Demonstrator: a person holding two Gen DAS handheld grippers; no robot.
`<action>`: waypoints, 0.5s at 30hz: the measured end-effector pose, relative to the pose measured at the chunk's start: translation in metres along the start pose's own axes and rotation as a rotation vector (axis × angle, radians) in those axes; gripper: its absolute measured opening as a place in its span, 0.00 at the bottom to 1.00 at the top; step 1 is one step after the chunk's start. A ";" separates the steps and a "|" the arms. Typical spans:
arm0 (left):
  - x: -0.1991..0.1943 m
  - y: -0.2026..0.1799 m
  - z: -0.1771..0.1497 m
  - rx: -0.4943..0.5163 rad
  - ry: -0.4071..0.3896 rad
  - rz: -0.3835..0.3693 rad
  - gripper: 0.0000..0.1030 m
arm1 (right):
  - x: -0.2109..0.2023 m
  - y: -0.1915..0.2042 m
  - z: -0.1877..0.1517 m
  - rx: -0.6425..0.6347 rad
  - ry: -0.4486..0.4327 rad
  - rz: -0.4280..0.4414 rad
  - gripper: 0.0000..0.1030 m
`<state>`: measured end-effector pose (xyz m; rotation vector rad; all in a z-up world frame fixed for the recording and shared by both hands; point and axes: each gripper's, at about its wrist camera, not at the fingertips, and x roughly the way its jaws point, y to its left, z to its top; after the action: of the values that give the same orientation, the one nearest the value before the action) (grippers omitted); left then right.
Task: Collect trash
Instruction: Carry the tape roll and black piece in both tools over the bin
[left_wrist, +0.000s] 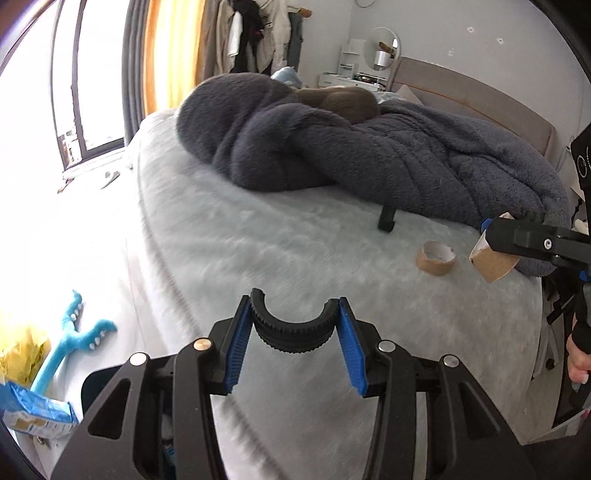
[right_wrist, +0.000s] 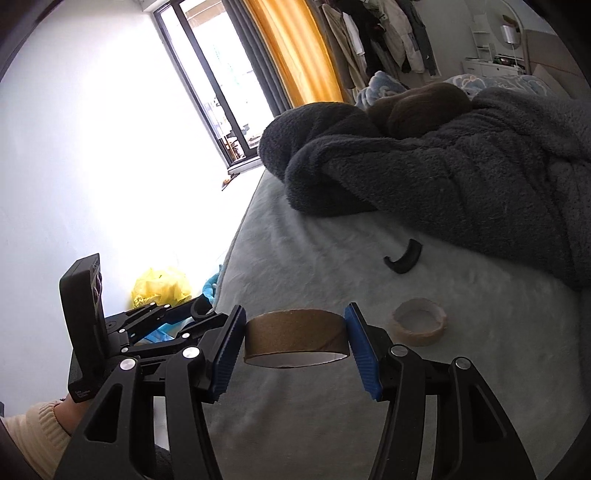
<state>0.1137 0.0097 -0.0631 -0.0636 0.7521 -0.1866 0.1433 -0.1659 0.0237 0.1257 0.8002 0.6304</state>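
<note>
left claw (left_wrist: 294, 328) clamps black half-ring (left_wrist: 293, 334); right claw (right_wrist: 295, 341) clamps cardboard ring (right_wrist: 295, 343).

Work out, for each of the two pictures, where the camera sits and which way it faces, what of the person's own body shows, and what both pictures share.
Left wrist: sits on the left gripper, faces down across the bed; it grips a black curved piece; fingers of the person's hand show at right.
Right wrist: sits on the right gripper, faces across the bed toward the window; it grips a cardboard ring; a sleeve shows lower left.
Shared: second cardboard ring, grey blanket.
</note>
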 end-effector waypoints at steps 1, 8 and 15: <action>-0.002 0.005 -0.002 -0.011 0.003 0.002 0.47 | 0.003 0.004 0.000 -0.004 0.002 0.001 0.55; -0.015 0.043 -0.011 -0.053 0.009 0.048 0.47 | 0.026 0.038 0.003 -0.057 0.025 0.007 0.55; -0.017 0.087 -0.020 -0.117 0.037 0.081 0.47 | 0.056 0.066 0.011 -0.091 0.047 0.018 0.55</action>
<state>0.1009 0.0985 -0.0772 -0.1411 0.8010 -0.0664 0.1482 -0.0789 0.0184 0.0352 0.8153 0.6878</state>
